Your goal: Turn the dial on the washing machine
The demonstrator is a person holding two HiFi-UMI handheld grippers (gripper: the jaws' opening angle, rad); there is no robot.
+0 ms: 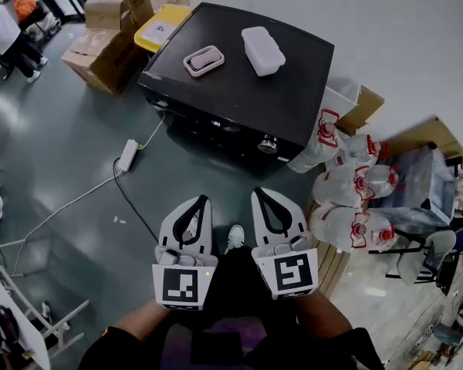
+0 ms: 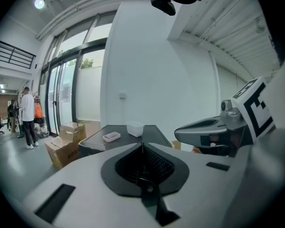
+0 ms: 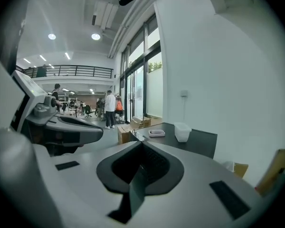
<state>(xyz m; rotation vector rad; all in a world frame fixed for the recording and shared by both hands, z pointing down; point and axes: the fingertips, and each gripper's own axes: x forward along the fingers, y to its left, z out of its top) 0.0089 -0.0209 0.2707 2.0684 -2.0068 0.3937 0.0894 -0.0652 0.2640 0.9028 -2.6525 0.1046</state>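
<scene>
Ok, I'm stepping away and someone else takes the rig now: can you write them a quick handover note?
Left hand-held gripper: shut, empty.
Right hand-held gripper: shut, empty.
Both are side by side, short of the washing machine and pointing towards it.
Dial: on the machine's front, towards the right in the head view, with nothing touching it.
Done: nothing yet.
Left: reach the dial, grip it, turn it.

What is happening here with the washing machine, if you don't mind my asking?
A person holds a left gripper and a right gripper, both shut and empty, side by side in front of a black washing machine. Neither has reached the dial on its front panel yet. A pink tray and a white container sit on the machine's top.
</scene>
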